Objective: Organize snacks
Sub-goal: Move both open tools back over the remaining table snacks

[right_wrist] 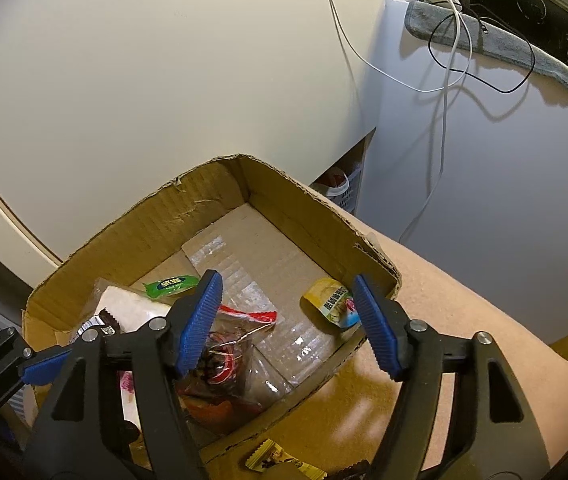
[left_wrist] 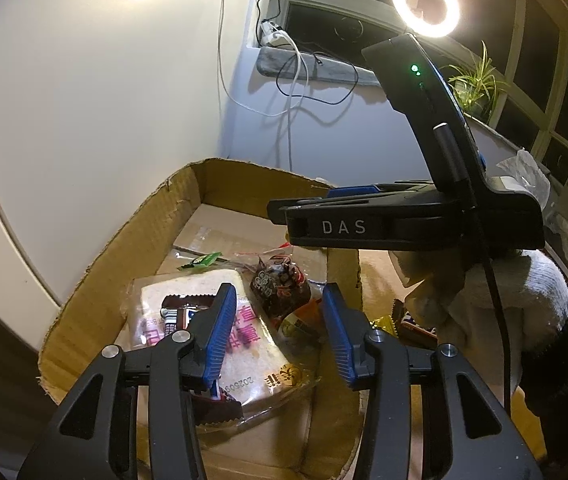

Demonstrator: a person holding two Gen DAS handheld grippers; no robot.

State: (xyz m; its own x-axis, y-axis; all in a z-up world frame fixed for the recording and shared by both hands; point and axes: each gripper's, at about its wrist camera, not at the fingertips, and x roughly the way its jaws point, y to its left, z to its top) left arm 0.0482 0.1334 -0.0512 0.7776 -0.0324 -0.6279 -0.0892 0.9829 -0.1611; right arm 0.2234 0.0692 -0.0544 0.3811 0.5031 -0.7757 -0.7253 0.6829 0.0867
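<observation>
An open cardboard box (left_wrist: 132,248) (right_wrist: 144,220) holds snacks: a white bread pack (left_wrist: 252,344) with a brown wrapper (left_wrist: 180,312) on it, a dark red-patterned bag (left_wrist: 280,288) (right_wrist: 220,364), a green packet (right_wrist: 170,285) (left_wrist: 200,261) and a yellow packet (right_wrist: 334,302). My left gripper (left_wrist: 280,332) is open and empty above the box's near side. My right gripper (right_wrist: 288,324) is open and empty over the box; in the left wrist view it (left_wrist: 364,224) hovers above the box's right wall, held by a gloved hand.
More wrapped snacks lie on the tan surface outside the box (right_wrist: 280,460) (left_wrist: 404,320). A white wall stands behind the box. A ring light (left_wrist: 424,2), cables (right_wrist: 444,80) and a potted plant (left_wrist: 476,80) are by the window.
</observation>
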